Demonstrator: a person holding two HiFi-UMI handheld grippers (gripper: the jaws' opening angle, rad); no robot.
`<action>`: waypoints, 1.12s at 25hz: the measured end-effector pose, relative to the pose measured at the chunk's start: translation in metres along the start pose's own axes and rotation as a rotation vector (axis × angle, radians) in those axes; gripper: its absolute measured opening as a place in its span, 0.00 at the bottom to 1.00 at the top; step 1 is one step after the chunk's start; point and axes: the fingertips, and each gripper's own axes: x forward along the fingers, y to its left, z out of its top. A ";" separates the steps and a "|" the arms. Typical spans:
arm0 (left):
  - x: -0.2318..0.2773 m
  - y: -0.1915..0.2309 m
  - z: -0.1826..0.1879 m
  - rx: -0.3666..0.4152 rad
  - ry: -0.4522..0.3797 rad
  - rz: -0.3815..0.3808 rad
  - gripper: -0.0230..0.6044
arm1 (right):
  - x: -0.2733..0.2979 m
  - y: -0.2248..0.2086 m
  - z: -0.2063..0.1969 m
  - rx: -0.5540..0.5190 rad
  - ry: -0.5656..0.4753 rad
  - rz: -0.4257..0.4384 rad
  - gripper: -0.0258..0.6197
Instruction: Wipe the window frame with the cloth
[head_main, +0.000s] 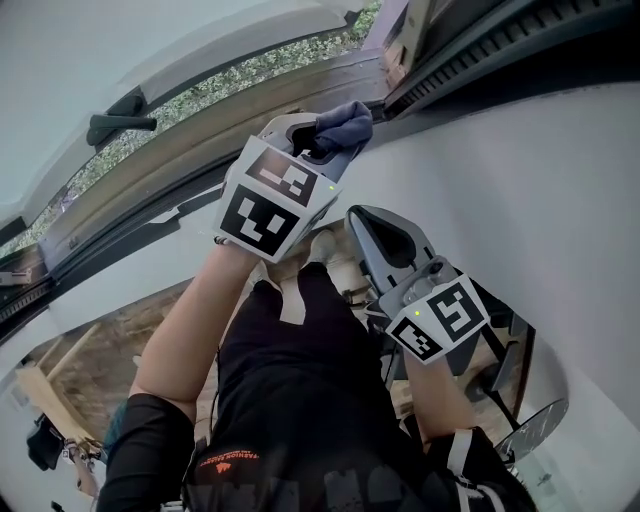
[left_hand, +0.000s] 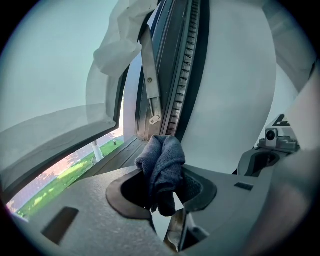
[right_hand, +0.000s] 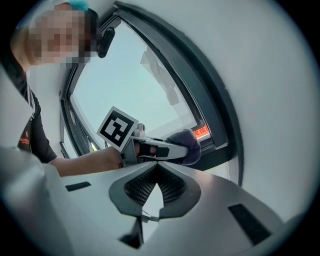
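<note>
Left hand-held gripper (head_main: 322, 140) clamps my cloth (head_main: 346, 122), at window frame (head_main: 230, 120) near corner; right hand-held gripper (head_main: 378, 225) closed, empty, well back; I should press firmly, drag steadily along rail.

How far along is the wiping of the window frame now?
Done: the dark grey-blue cloth is clamped in the left gripper. In hand: it sits at a corner of the dark window frame; contact unclear. Left: the wiping; no cleaned stretch shows. The right gripper is shut, empty.

wall (head_main: 540, 200): white | window sash (head_main: 100, 50): swung open — daylight | outside: grass (left_hand: 52, 187)
</note>
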 end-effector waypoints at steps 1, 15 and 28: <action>-0.002 0.001 -0.001 -0.002 -0.001 0.001 0.26 | 0.002 0.002 -0.001 -0.001 0.002 0.003 0.05; -0.039 0.015 -0.029 -0.030 0.006 0.022 0.26 | 0.025 0.035 -0.006 -0.014 0.016 0.045 0.05; -0.066 0.025 -0.050 -0.068 0.015 0.035 0.26 | 0.036 0.056 -0.004 -0.016 -0.001 0.070 0.05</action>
